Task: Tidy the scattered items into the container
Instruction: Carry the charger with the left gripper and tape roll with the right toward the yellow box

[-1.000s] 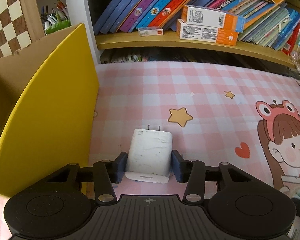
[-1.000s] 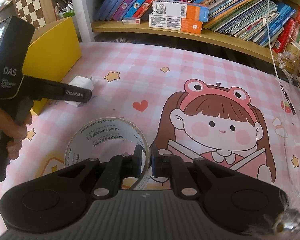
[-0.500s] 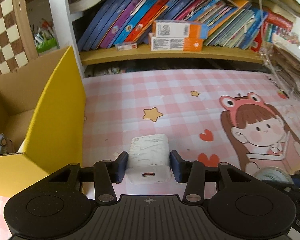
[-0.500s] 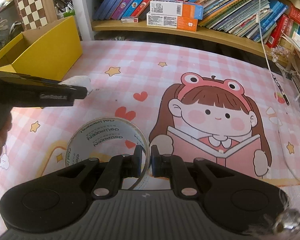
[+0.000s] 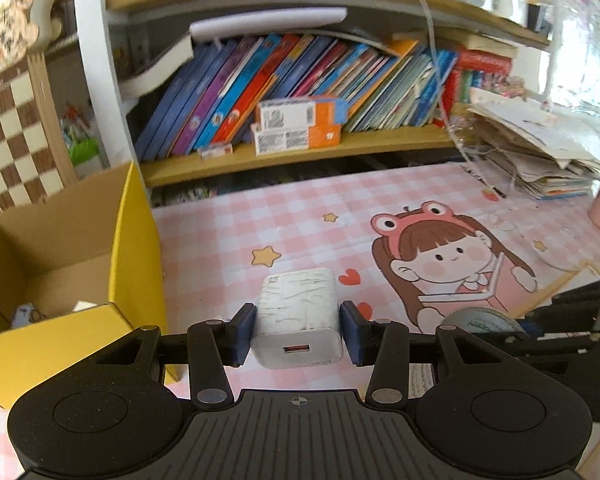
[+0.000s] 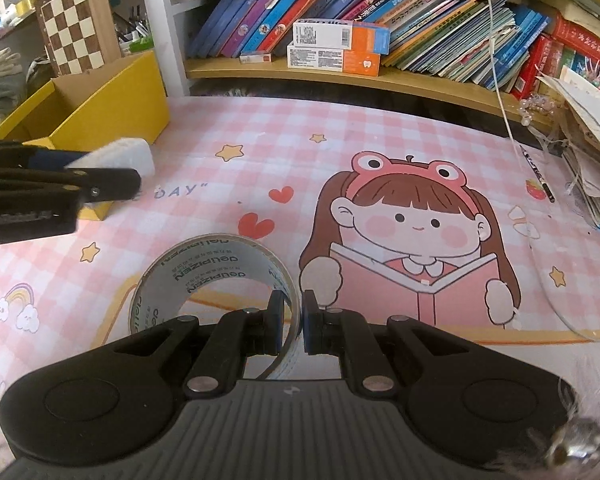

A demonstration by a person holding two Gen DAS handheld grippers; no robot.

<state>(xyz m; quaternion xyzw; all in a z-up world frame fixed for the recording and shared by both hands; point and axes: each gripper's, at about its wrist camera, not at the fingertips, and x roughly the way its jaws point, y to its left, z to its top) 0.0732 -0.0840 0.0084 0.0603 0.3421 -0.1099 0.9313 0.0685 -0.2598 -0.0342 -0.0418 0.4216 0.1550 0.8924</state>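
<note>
Left gripper [image 5: 297, 334] is clamping a white USB charger [image 5: 296, 320] above the pink surface [image 5: 236, 240] beside the yellow cardboard box [image 5: 138, 248], apparently mid-carry and needing a leftward swing over its rim, while the right gripper [image 6: 289, 322] is pinching a tape roll [image 6: 214, 272].

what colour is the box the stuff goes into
The box is yellow outside with plain brown cardboard inside; the right wrist view shows it best.

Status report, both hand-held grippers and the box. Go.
Left hand-held gripper shut on white charger, lifted beside yellow box. Right hand-held gripper shut on tape roll wall. Nothing blocking the box opening.
</note>
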